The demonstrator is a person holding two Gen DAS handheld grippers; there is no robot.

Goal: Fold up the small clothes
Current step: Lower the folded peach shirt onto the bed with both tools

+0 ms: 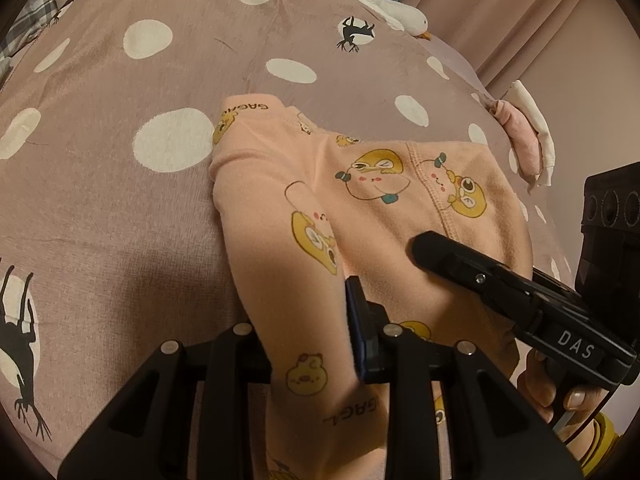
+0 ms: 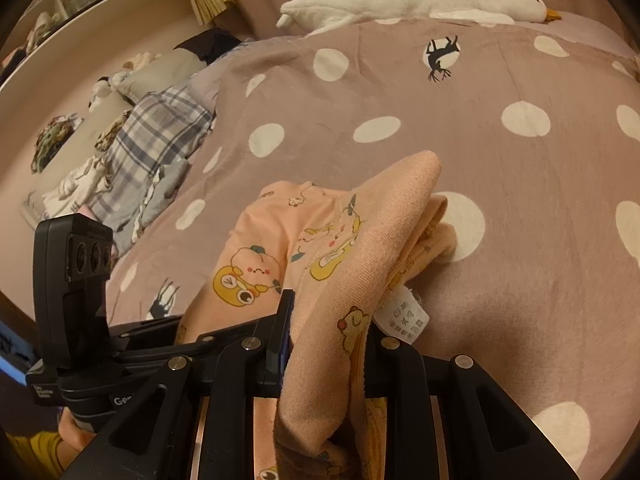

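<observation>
A small peach garment (image 1: 372, 184) printed with yellow cartoon animals lies partly on the pink polka-dot bedspread (image 1: 120, 220). Its near edge is lifted. My left gripper (image 1: 316, 320) is shut on a fold of it; one blue-padded finger (image 1: 354, 300) shows and cloth covers the other. My right gripper (image 2: 328, 320) is also shut on the garment (image 2: 360, 240), whose bunched cloth and white care label (image 2: 404, 316) drape over its right finger. In the left wrist view the right gripper (image 1: 428, 246) reaches in from the right over the cloth.
A white plush goose (image 2: 400, 0) lies at the far side of the bed. Folded pink and white clothes (image 1: 528, 140) sit at the bed's right edge. Plaid bedding (image 2: 160, 140) and small items are piled at the left. A hand (image 1: 560, 392) holds the right gripper's handle.
</observation>
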